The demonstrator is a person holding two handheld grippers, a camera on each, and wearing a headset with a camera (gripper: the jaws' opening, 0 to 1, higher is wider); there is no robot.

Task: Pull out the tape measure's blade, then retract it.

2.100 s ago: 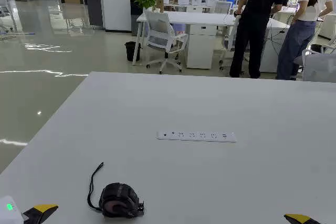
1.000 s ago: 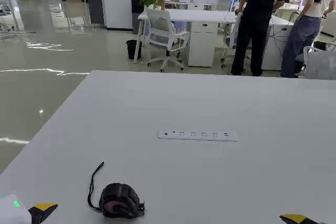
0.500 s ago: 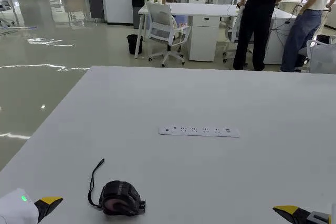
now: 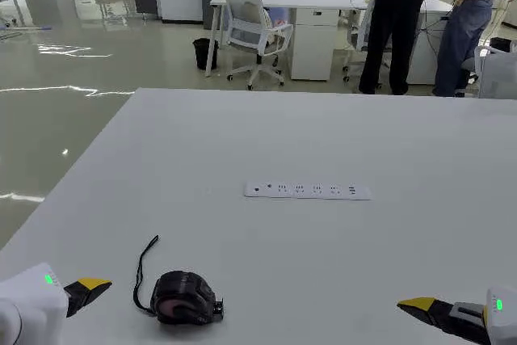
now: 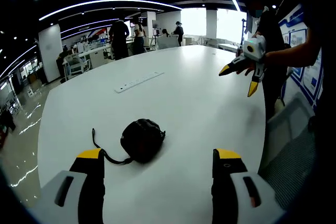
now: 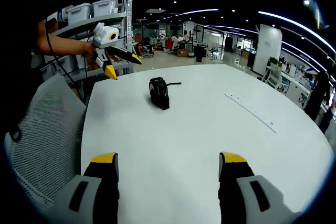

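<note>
A black tape measure [image 4: 183, 297] with a thin black wrist strap lies on the white table [image 4: 307, 143] near its front edge; its blade is retracted. In the left gripper view the tape measure [image 5: 142, 139] sits just ahead of my open left gripper [image 5: 157, 159]. The left gripper [image 4: 87, 288] shows in the head view at the bottom left, apart from the tape. My right gripper [image 6: 168, 161] is open and far from the tape measure [image 6: 158, 92]. It shows at the bottom right of the head view as a yellow-tipped right gripper [image 4: 428, 309].
A white power strip [image 4: 307, 191] lies flat in the middle of the table. Beyond the far edge stand an office chair [image 4: 250, 34], desks and two standing people [image 4: 400, 14]. Shelving with storage bins [image 6: 100, 9] stands behind the person.
The head camera has tilted down, so the table scene sits higher in view. Both grippers have come further into view at the bottom corners. The tape measure has not moved.
</note>
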